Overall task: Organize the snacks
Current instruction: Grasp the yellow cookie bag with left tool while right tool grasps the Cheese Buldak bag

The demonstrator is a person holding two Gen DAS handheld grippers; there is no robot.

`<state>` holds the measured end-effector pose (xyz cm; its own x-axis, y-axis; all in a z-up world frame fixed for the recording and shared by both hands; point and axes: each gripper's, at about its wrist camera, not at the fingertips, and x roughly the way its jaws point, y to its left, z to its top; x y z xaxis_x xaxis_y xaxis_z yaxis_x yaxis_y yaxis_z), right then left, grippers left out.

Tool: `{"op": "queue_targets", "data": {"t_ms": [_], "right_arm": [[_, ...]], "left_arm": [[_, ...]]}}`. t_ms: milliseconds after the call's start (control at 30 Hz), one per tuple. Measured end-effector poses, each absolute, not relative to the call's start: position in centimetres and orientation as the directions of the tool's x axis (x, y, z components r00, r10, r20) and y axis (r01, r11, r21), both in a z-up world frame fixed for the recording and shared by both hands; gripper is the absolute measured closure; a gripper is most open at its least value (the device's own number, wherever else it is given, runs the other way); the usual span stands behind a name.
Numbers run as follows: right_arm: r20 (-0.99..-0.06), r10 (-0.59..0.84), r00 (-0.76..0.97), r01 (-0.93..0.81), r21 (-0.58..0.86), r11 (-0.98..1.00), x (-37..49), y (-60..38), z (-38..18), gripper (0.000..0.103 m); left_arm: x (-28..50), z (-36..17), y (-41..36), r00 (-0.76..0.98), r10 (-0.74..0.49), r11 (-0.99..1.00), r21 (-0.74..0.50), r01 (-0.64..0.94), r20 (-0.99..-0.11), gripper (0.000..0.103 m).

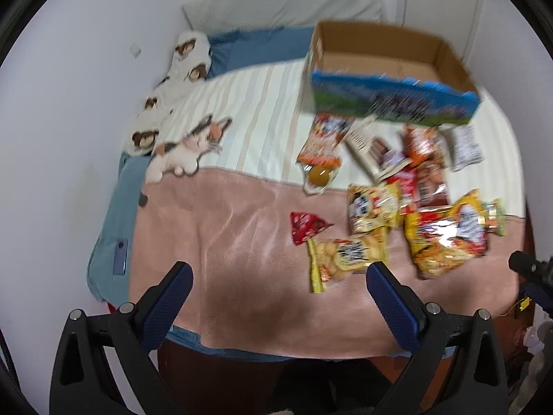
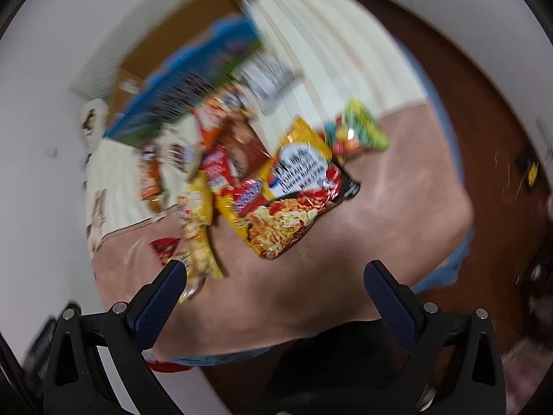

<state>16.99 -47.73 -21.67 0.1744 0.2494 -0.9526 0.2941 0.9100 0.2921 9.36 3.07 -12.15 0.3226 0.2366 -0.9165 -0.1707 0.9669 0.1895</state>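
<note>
Several snack packets lie in a loose pile on a bed. A large yellow noodle packet [image 1: 449, 238] [image 2: 293, 190] lies nearest. A yellow biscuit packet [image 1: 345, 259] and a small red triangular packet [image 1: 306, 226] lie to its left. An open cardboard box [image 1: 390, 72] [image 2: 179, 79] with a blue and green front stands behind the pile. My left gripper [image 1: 280, 273] is open and empty above the pink blanket, short of the snacks. My right gripper [image 2: 274, 271] is open and empty, below the noodle packet. The right wrist view is tilted and blurred.
The bed has a pink blanket [image 1: 224, 242] in front and a striped cream sheet [image 1: 255, 110] behind. A cat plush [image 1: 186, 152] and a patterned pillow [image 1: 183, 69] lie at the left by the white wall. Brown floor [image 2: 484, 138] shows beside the bed.
</note>
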Motion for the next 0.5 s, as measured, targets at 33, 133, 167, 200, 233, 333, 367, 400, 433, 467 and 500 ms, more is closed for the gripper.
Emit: {"op": "queue_targets", "data": {"t_ms": [33, 133, 167, 200, 233, 333, 367, 400, 433, 467, 500], "right_arm": [[-0.955, 0.255, 0.15, 0.317, 0.291, 0.903, 17.7, -47.8, -23.2, 0.0], [-0.948, 0.31, 0.076, 0.421, 0.312, 0.852, 19.7, -47.8, -28.5, 0.0], [-0.941, 0.333, 0.061, 0.452, 0.323, 0.831, 20.3, -47.7, -29.9, 0.0], [-0.939, 0.341, 0.051, 0.473, 0.323, 0.819, 20.8, -47.6, -30.9, 0.0], [-0.936, 0.35, 0.04, 0.494, 0.323, 0.807, 21.3, -47.5, -31.9, 0.0], [-0.94, 0.34, 0.029, 0.52, 0.304, 0.798, 22.7, -46.9, -33.7, 0.0], [-0.942, 0.336, 0.021, 0.523, 0.297, 0.799, 23.5, -46.6, -34.6, 0.0], [-0.942, 0.335, 0.012, 0.533, 0.289, 0.795, 23.8, -46.5, -35.2, 0.0], [-0.943, 0.334, -0.001, 0.545, 0.279, 0.79, 24.1, -46.4, -35.7, 0.0], [-0.942, 0.334, -0.024, 0.568, 0.262, 0.78, 24.6, -46.3, -36.7, 0.0], [-0.939, 0.342, -0.035, 0.583, 0.259, 0.77, 24.8, -46.2, -37.2, 0.0]], "left_arm": [[9.9, -13.4, 3.4, 0.299, 0.241, 0.966, 0.197, -0.17, -0.923, 0.0], [11.3, -16.5, 3.5, 0.281, 0.255, 0.965, 0.225, -0.134, -0.925, 0.0], [11.8, -17.5, 3.2, 0.277, 0.258, 0.966, 0.239, -0.1, -0.926, 0.0], [12.1, -18.5, 2.7, 0.278, 0.261, 0.965, 0.257, -0.052, -0.924, 0.0], [12.4, -19.5, 2.2, 0.284, 0.261, 0.962, 0.274, 0.004, -0.923, 0.0], [12.5, -21.9, 0.0, 0.307, 0.269, 0.92, 0.338, 0.197, -0.913, 0.0], [12.5, -22.6, -0.8, 0.316, 0.264, 0.9, 0.351, 0.26, -0.911, 0.0], [12.3, -23.2, -1.6, 0.326, 0.249, 0.875, 0.356, 0.327, -0.912, 0.0], [12.1, -24.0, -2.5, 0.331, 0.236, 0.844, 0.362, 0.397, -0.914, 0.0], [11.9, -24.7, -3.2, 0.34, 0.227, 0.808, 0.371, 0.458, -0.913, 0.0], [11.7, -25.2, -3.8, 0.355, 0.217, 0.771, 0.383, 0.509, -0.909, 0.0]]}}
